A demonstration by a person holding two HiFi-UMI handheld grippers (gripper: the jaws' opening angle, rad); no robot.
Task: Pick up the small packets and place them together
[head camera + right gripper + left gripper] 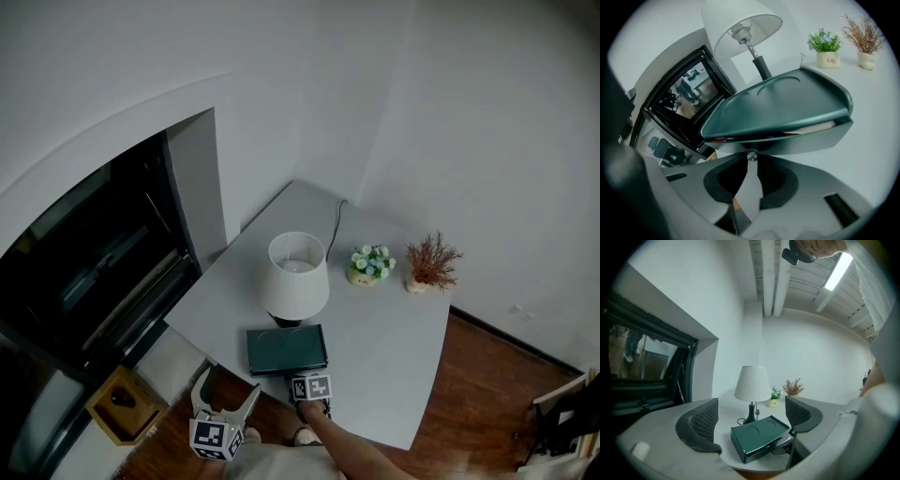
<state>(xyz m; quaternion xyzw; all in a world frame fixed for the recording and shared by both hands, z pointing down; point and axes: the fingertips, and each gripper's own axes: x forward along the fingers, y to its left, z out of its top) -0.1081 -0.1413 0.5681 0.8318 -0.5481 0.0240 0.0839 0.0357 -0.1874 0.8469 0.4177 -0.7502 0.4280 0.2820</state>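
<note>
While nothing is held on the left, left claw (pixel 226 394): spread wide and empty, kept low off the near left edge of the desk (pixel 384 375).
Lamp (pixel 298 277): stood upright just behind the green box (pixel 287 349), towards the desk's middle.
Green box: set at the near edge, with its drawer (pixel 787 143) seen a little way out under the lid.
Packets (pixel 818 127): thin flat edges, one pale and one red, are glimpsed in the drawer's gap; none is seen on the desk top.
Right claw (pixel 750 163): closed tight on the small metal knob (pixel 750 155) at the drawer's front.
Far right: a flower pot (pixel 371 265) and a dried sprig (pixel 431 262) are stood well apart from the work.
Step in hand: the drawer is judged to be under opening so that the packets can be reached; no packet is lifted yet.
Next move: a straight pull towards the near edge is called for. The box may need to be steadied by the free claw, since a light box could slide with the drawer.
</note>
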